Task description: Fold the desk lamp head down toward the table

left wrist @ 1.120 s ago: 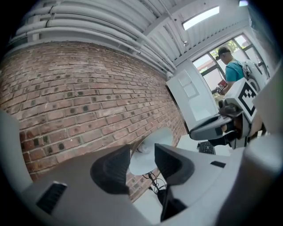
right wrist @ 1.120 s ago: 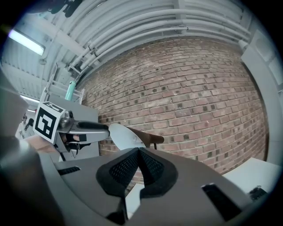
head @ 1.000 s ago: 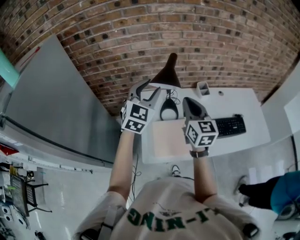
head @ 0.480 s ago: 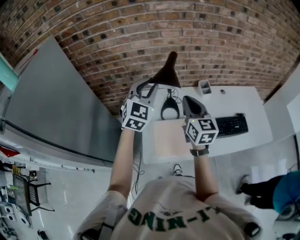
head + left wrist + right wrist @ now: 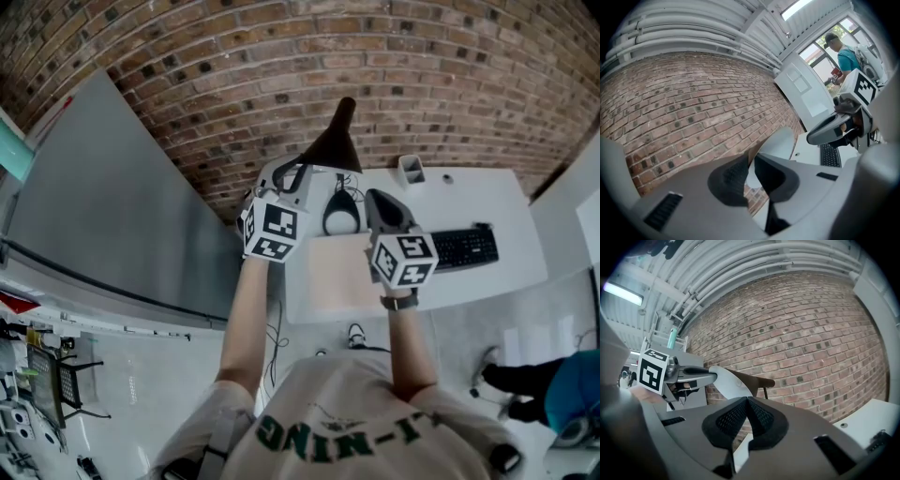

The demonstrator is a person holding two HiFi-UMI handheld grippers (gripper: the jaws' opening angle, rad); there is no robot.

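Brick wall [image 5: 375, 75] fills the background behind the white table [image 5: 478, 202] below you, where a keyboard [image 5: 464, 248] lies toward the right. Both your arms are raised in front of the bricks. Your left gripper [image 5: 302, 178] sits at the wide end of the lamp head [image 5: 336, 145], a dark cone up near the table's back left corner. Your right gripper [image 5: 377, 199] hangs just beside it, clear of the cone.

Looking through the left gripper view, your jaws have just been closing and stand narrow, with the lamp head's pale rim pinched between the pads. The right gripper and the keyboard show off to the right.

Looking through the right gripper view, your pads meet with nothing between them. Beyond them the left gripper clamps the pale mouth of the lamp head, whose brown body tapers away to the right against the bricks.
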